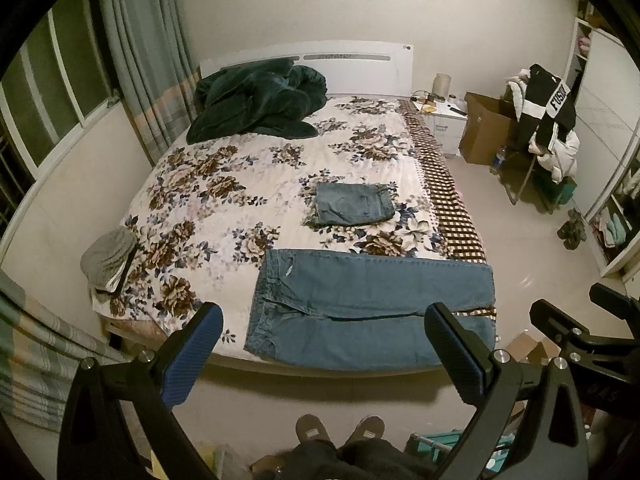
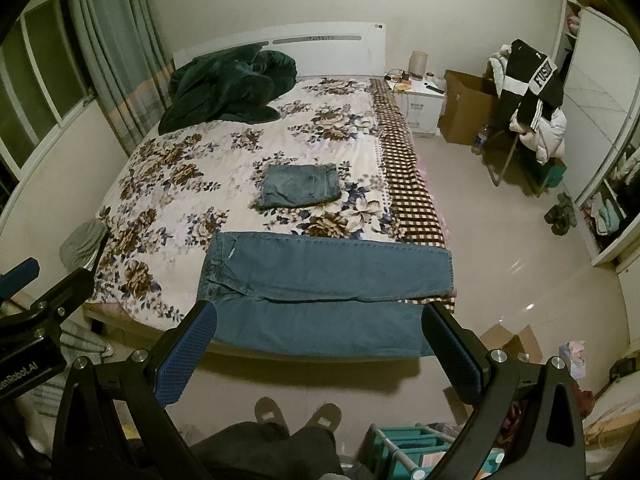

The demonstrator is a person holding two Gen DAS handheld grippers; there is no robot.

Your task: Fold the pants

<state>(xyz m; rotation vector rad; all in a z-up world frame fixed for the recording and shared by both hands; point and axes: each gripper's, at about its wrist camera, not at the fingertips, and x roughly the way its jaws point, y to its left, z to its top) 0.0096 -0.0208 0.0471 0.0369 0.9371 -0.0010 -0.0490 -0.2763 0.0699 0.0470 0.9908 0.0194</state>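
At twelve o'clock of both wide-open, empty hand-held grippers, left (image 1: 324, 344) and right (image 2: 320, 340), the unfolded blue denim pants (image 1: 372, 304) lie crosswise on the floral bed (image 1: 224, 200), waistband at nine o'clock, nearer the left.

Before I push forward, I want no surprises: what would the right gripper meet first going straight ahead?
Probably the unfolded jeans at the bed's near edge; the right gripper is open and points at them. Depth is unclear.
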